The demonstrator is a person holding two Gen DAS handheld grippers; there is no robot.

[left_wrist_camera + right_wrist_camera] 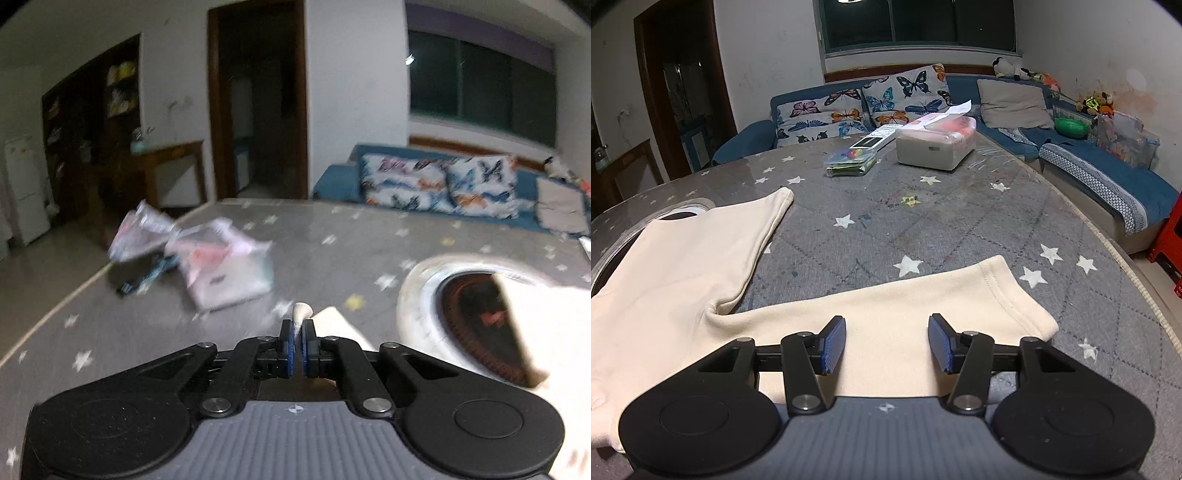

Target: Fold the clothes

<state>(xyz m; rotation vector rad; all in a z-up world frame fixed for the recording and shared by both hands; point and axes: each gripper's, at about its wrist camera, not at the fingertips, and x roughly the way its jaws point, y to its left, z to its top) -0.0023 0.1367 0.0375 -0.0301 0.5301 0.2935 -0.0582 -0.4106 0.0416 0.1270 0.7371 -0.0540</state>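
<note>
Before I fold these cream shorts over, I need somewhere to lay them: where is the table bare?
The widest bare stretch of the star-print table lies between the two legs of the cream shorts and the tissue box. The far edge is crowded: tissue box and clear case. In the left view, plastic packets fill the far left.

my left gripper (297, 332) is matte black: two flat linkage arms run from round housings, each joint capped with a silver screw head. the finger pads (290, 347) are blue and finely ribbed, set in black holders. behind them sits a grey ribbed plate (291, 443) with a small white crosshair mark at its front edge. my right gripper (886, 341) is built the same way, black links, silver pivots, blue textured pads (834, 345), smooth round discs on both housings, and the same grey grooved plate (886, 439) with its crosshair.
</note>
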